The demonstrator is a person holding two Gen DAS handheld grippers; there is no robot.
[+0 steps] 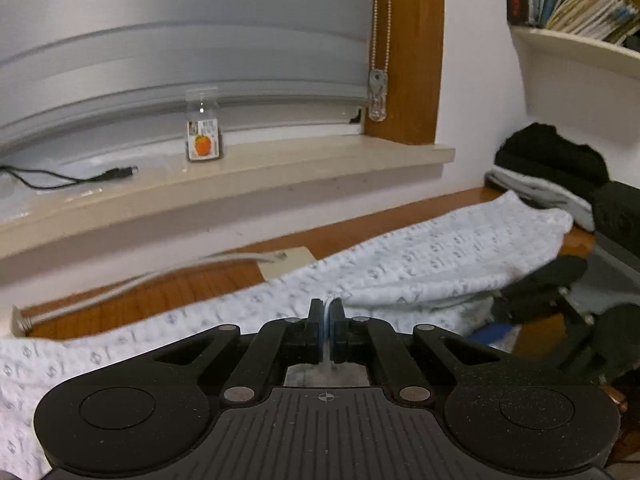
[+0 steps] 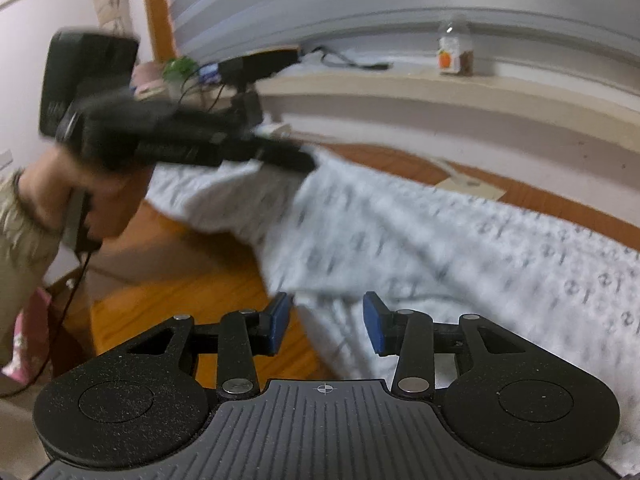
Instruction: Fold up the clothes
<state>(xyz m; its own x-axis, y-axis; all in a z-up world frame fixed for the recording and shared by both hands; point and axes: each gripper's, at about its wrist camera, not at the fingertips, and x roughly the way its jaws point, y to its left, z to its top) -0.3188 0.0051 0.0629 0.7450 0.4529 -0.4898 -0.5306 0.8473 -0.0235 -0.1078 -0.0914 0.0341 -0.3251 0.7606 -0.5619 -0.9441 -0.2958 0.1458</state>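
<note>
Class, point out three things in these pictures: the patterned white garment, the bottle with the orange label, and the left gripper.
patterned white garment [image 1: 460, 248], left wrist view, flat printed cloth.
bottle [image 1: 203, 130], left wrist view, its label.
left gripper [image 1: 326, 316], left wrist view, between fingertips shut on cloth.

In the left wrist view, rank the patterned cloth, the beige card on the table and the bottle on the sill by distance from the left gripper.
1. Patterned cloth, pinched in the left gripper.
2. Beige card, on the table beyond the cloth.
3. Bottle, up on the sill, left.
</note>
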